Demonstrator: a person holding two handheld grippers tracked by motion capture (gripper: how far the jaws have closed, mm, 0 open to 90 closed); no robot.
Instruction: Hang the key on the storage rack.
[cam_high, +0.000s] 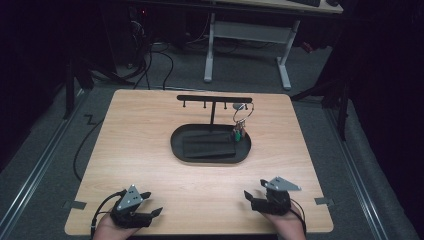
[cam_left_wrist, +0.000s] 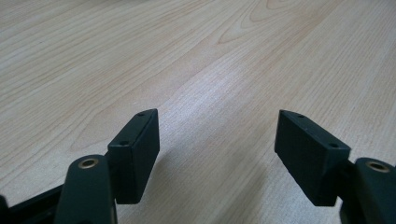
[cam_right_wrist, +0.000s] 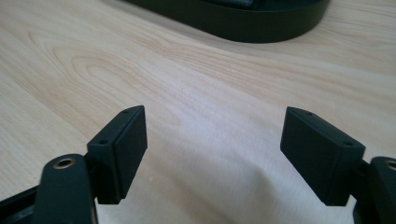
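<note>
- A wooden table (cam_high: 150, 150) carries a black oval tray (cam_high: 180, 147) with a T-shaped hook stand (cam_high: 214, 99) rising from it.
- A key ring (cam_high: 242, 116) hangs from the stand's right hook, keys dangling over the tray.
- Left gripper (cam_high: 150, 204) and right gripper (cam_high: 255, 191) rest at the near edge, jaws wide, empty.
- Risk: a careless reach could snag the ring and tip the stand.
</note>
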